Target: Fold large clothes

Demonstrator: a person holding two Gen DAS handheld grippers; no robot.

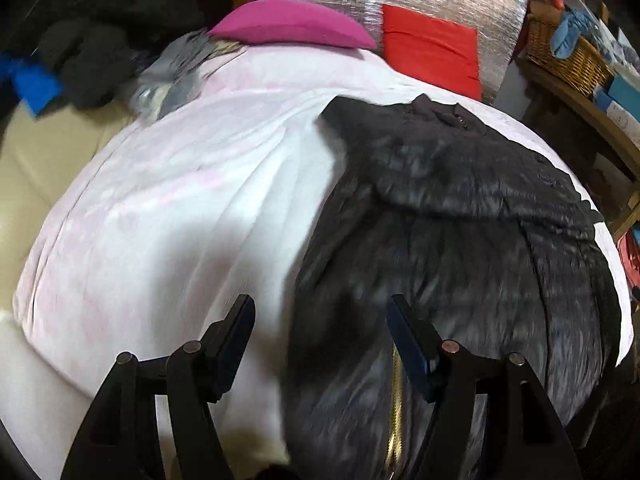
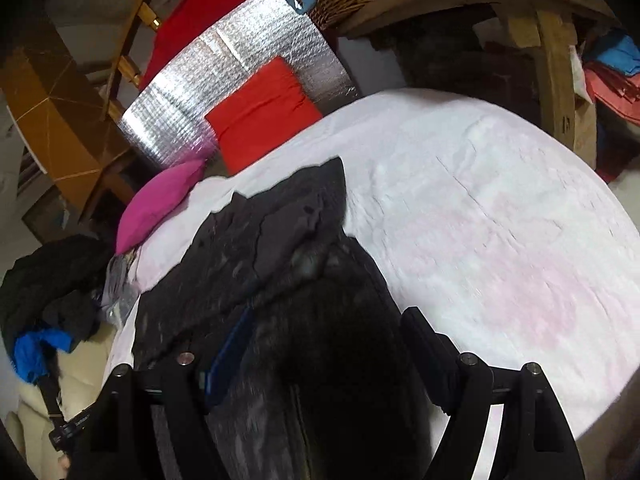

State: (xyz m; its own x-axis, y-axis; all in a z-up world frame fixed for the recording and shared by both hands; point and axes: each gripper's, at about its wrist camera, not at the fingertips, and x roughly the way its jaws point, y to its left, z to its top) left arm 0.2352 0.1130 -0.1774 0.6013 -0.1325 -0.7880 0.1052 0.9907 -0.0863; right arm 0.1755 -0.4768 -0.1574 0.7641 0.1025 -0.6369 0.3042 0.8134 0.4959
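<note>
Both of my hand-held grippers, left hand-held gripper (image 1: 322,344) and right hand-held gripper (image 2: 326,344), gape empty over the black jacket (image 1: 460,216). It lies on the bed (image 1: 160,200), pink pillow (image 1: 292,24) at the far edge.

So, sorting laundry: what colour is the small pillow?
Magenta pillow, clearest in the left wrist view.

Both views are fisheye, bending straight edges and darkening to black at the corners. Motion blur smears the dark jacket (image 1: 460,240) and the pale blanket (image 1: 160,220), which is overexposed to near-white in patches. A soft shadow lies on the blanket in the left view. The foil sheet (image 2: 240,72) glints. The background stays dim.
</note>
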